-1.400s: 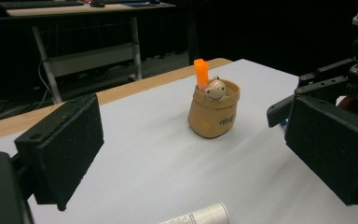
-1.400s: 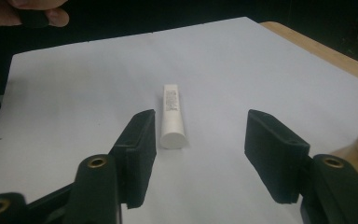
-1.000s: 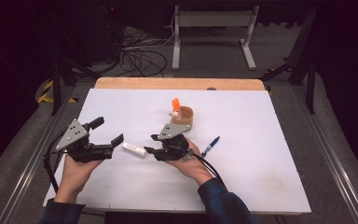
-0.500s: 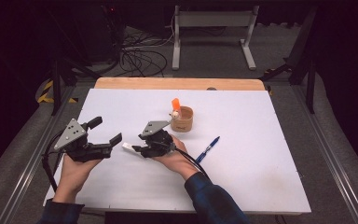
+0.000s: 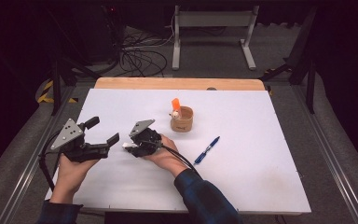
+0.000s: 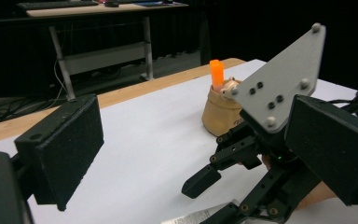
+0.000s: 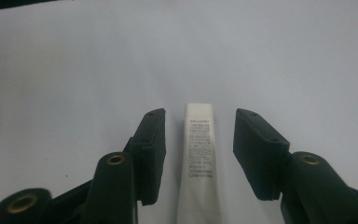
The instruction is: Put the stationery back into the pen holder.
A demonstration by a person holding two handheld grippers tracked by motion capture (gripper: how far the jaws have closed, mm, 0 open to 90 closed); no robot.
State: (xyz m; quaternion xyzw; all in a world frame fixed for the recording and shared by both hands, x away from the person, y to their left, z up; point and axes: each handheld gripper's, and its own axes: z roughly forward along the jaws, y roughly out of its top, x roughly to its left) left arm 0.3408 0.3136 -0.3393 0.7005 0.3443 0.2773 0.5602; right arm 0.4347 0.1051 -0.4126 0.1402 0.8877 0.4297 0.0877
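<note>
Right gripper (image 5: 129, 148) has shifted left and toward the near edge since a second ago, away from the tan cup (image 5: 182, 124), and now straddles the white tube (image 7: 199, 158) lying flat on the white table (image 5: 261, 154), left of centre. Its jaws have just been closing, with the tube between them; gaps show on both sides, so nothing is clamped yet (released, not grasping). Judgement: a pick-up of the tube is in hand, and the pads need only close the rest. Left gripper (image 5: 106, 134) kept its place just left of the tube, jaws apart and empty, close enough to crowd the lift. The cup with an orange piece (image 5: 175, 103) stands farther back to the right; a blue pen (image 5: 208, 149) lies right, well apart.
</note>
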